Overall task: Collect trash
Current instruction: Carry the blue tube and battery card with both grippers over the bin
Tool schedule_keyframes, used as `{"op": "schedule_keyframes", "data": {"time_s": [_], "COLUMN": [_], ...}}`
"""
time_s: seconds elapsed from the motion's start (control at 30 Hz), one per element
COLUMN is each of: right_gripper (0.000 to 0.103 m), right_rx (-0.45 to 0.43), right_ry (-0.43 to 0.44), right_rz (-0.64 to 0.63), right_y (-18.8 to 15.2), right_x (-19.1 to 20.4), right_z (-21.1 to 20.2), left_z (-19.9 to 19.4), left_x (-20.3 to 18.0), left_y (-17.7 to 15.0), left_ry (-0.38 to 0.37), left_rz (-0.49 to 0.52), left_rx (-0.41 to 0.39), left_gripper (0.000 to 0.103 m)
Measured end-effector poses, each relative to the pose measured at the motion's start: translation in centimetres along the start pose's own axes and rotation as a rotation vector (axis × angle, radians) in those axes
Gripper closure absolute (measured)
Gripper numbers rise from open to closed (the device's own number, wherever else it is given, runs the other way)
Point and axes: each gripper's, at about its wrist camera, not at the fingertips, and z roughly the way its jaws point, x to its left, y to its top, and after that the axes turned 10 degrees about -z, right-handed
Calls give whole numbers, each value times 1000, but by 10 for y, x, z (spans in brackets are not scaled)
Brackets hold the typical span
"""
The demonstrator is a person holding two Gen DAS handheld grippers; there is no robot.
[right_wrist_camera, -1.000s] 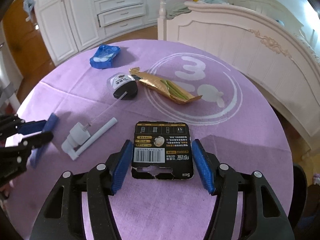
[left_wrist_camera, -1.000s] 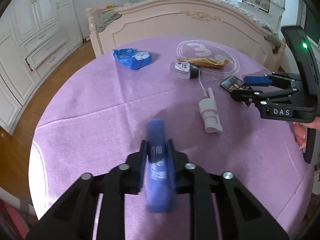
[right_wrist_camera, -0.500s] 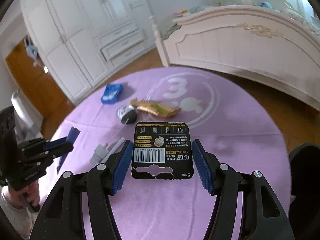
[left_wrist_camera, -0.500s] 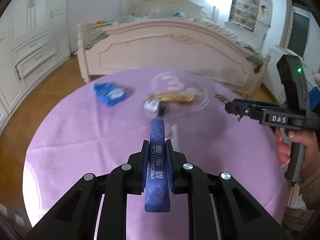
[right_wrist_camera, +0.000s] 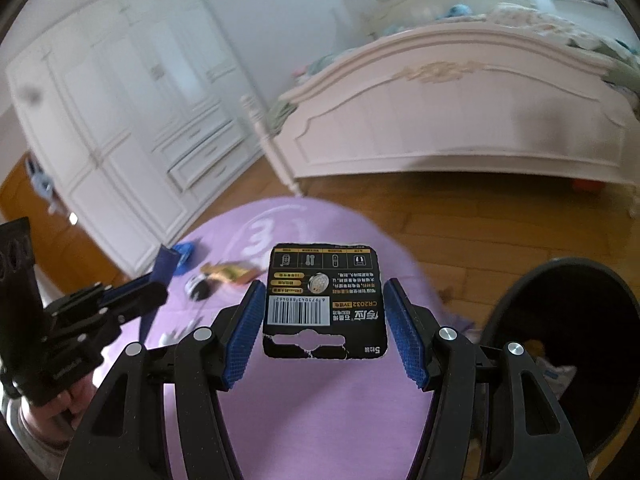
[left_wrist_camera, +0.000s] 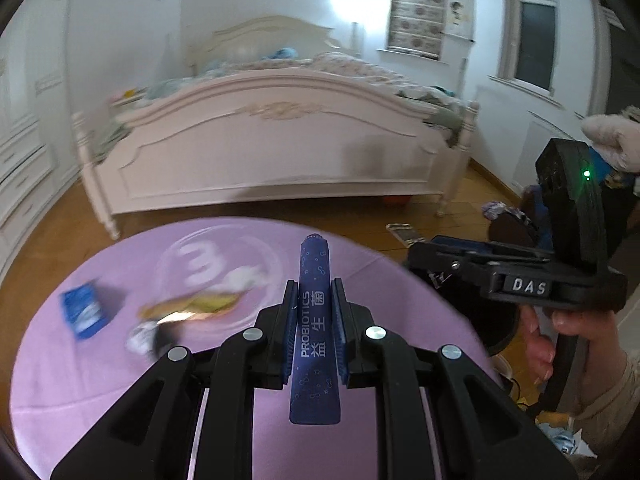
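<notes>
My left gripper (left_wrist_camera: 314, 290) is shut on a dark blue probiotics sachet stick (left_wrist_camera: 315, 332), held lengthwise above the round purple table (left_wrist_camera: 100, 364). Between the blue pads of my right gripper (right_wrist_camera: 324, 284) sits a black battery card (right_wrist_camera: 325, 304), gripped by its side edges and lifted over the table's right edge. A black trash bin (right_wrist_camera: 568, 264) stands on the floor just right of that gripper, with some scraps inside. In the left wrist view the right gripper (left_wrist_camera: 424, 248) shows at the right. In the right wrist view the left gripper (right_wrist_camera: 160, 288) shows at the left.
Left on the table are a blue wrapper (left_wrist_camera: 84, 312), a gold wrapper (left_wrist_camera: 200, 306) and a small black-and-white item (left_wrist_camera: 152, 338), all blurred. A white bed footboard (left_wrist_camera: 272, 152) stands beyond the table and white wardrobes (right_wrist_camera: 120, 120) to the left. The floor is wood.
Both grippers rose and swung right, away from the table's middle, keeping the sachet and the card. The trash bin came into the right wrist view.
</notes>
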Motion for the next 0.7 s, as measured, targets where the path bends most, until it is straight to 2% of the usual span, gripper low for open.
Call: {"op": "schedule_keyframes", "data": {"time_s": [0.33, 0.7], "right_gripper": [42, 42], "right_rx": [-46, -26], "right_ry": [-110, -196], "right_rz": [162, 309], "right_y": [-23, -62], "right_x": [-89, -167], "right_z": [-37, -43], "left_z": [59, 126], "left_x": [-85, -138], "left_y": [9, 4], "left_ry": [-128, -219], "left_rz": [101, 120], "left_rx": [58, 174], "left_gripper": [86, 86]}}
